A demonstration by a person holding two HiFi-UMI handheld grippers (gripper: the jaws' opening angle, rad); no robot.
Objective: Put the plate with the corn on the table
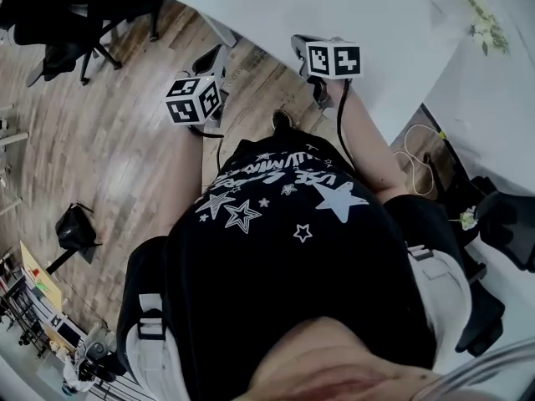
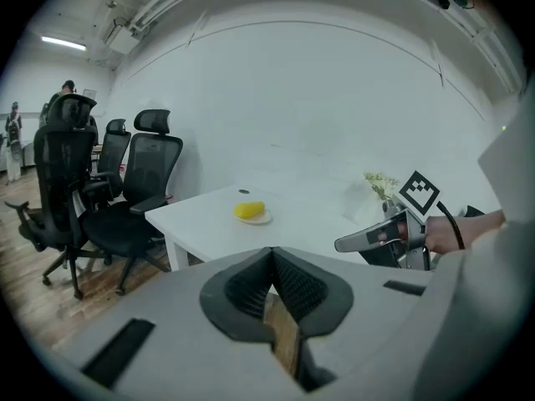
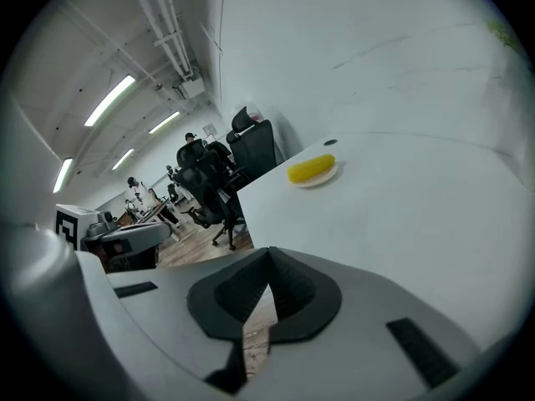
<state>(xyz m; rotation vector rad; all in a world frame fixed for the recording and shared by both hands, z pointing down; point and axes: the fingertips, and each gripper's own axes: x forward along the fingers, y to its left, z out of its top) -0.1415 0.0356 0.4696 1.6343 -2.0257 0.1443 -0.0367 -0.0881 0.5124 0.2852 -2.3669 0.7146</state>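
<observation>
Both claws are pressed together and pinch nothing. On the left claw (image 2: 272,261) the pads meet at the tips, and we see only the wooden floor (image 2: 50,307) through the slit below them. The right claw (image 3: 267,261) looks the same.

As we judge it, the task is finished, or nothing of it is under way now. The plate (image 2: 253,218) with the corn (image 2: 249,210) stands on the table (image 2: 201,215), and no claw touches it. From the left claw it is ahead and a little to the left, well apart, near the far side of the table. From the right claw it is also ahead, a little to the right and well apart, with much bare table between. We hold both claws low, before the near edge of the table, so nothing seems left to do except maybe to check the place.

How the thing looks: the plate is small, round, pale and shallow, and it sits flat. The corn is one yellow cob that lies on its side across the plate and covers most of it. We cannot tell finer details at this distance.
</observation>
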